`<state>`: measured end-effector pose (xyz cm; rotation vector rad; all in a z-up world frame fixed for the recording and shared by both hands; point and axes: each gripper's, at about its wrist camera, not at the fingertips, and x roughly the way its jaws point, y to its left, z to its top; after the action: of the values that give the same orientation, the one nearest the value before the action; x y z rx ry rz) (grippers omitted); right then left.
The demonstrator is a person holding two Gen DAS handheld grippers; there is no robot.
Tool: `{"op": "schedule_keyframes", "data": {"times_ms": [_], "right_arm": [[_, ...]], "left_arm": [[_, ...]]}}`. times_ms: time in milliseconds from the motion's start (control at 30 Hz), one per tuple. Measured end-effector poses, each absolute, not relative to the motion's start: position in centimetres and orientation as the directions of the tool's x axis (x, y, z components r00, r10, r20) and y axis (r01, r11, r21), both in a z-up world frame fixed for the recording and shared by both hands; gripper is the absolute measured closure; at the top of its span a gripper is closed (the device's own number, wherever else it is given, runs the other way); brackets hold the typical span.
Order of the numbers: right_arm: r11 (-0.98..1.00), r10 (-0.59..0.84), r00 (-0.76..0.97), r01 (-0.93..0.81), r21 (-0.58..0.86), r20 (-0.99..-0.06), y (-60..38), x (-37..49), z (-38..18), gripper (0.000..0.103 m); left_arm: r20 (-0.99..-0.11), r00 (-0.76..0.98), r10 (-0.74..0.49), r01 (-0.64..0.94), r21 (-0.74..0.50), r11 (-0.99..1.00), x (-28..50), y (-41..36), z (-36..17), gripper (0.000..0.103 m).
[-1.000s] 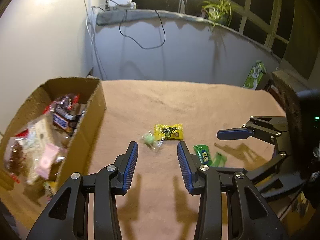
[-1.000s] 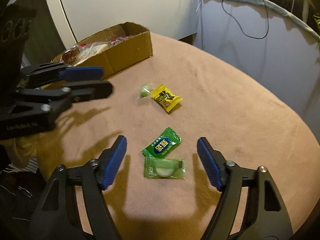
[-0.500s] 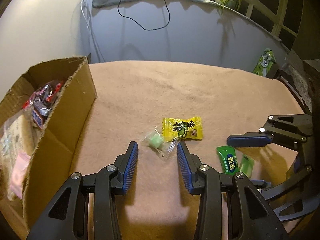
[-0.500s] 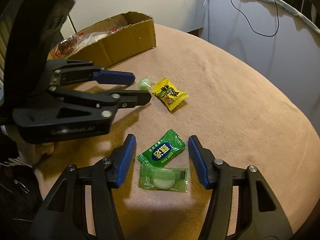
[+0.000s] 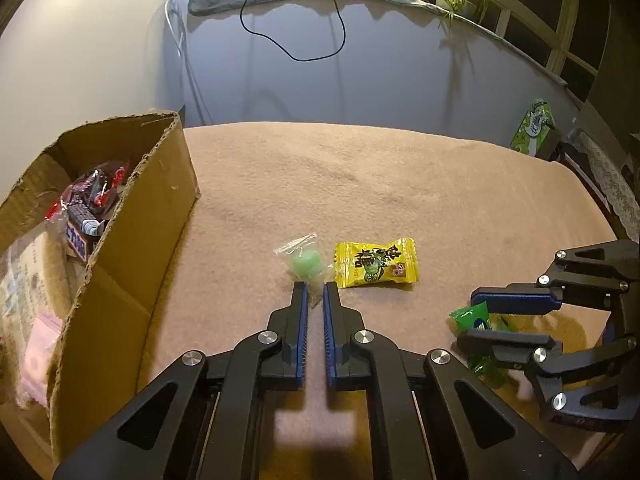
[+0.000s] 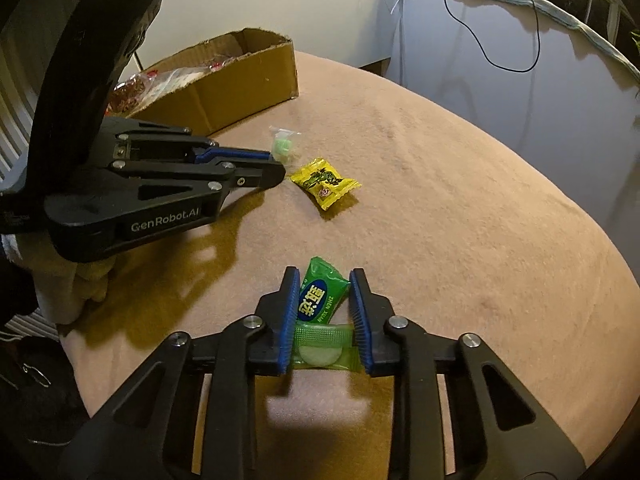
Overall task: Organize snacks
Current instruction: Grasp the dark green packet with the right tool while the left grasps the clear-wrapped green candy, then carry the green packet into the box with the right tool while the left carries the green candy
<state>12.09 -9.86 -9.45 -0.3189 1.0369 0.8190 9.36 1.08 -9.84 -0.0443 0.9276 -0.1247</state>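
Left gripper (image 5: 313, 289): jaws nearly closed, pinching the tail of a clear-wrapped green round candy (image 5: 306, 261), for lifting. Right gripper (image 6: 325, 280): jaws narrowed against a green foil sachet (image 6: 320, 298). Open cardboard box (image 5: 160, 208) of snacks, the likely destination, at ten o'clock.

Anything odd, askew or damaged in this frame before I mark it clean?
Only one thing: the right gripper brackets two overlapping sweets, the green candy packet lying across the clear green wafer packet, so it may lift both. The cardboard box has ragged edges.
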Motion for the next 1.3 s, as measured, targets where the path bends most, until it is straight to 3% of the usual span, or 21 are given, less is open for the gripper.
{"op": "schedule_keyframes", "data": {"times_ms": [433,567,667,700,867,933,1000,1300], "right_arm": [[0.684,0.499,0.240,-0.699,0.208,-0.833,-11.1,12.7,-9.6,0.079],[0.680,0.508,0.237,-0.701,0.216,-0.828,-11.2,12.7,-9.6,0.079],[0.675,0.514,0.232,-0.703,0.223,-0.826,-11.2,12.7,-9.6,0.079],[0.675,0.515,0.229,-0.703,0.226,-0.826,-11.3,12.7,-9.6,0.079],[0.671,0.517,0.220,-0.704,0.232,-0.827,-11.4,12.7,-9.6,0.079],[0.672,0.517,0.220,-0.703,0.233,-0.827,-11.4,12.8,-9.6,0.079],[0.675,0.516,0.223,-0.701,0.231,-0.827,-11.3,12.8,-9.6,0.079],[0.699,0.510,0.263,-0.682,0.216,-0.819,-11.5,12.4,-8.5,0.079]], "left_arm": [[-0.782,0.618,-0.078,0.078,-0.037,0.996,8.9,0.5,-9.1,0.096],[-0.780,0.623,-0.060,0.057,-0.031,0.998,9.1,0.8,-8.8,0.082],[-0.780,0.625,-0.032,0.029,-0.017,0.999,9.6,0.9,-8.8,0.053],[-0.782,0.623,-0.020,0.022,-0.009,1.000,9.8,0.9,-9.0,0.051],[-0.803,0.594,-0.035,0.057,-0.002,0.998,11.2,0.3,-9.9,0.051],[-0.805,0.591,-0.042,0.065,-0.004,0.998,11.5,0.3,-10.1,0.058],[-0.803,0.594,-0.054,0.079,-0.009,0.997,11.5,0.1,-10.0,0.076],[-0.786,0.615,-0.063,0.079,-0.018,0.997,10.0,0.1,-9.6,0.080]]}}
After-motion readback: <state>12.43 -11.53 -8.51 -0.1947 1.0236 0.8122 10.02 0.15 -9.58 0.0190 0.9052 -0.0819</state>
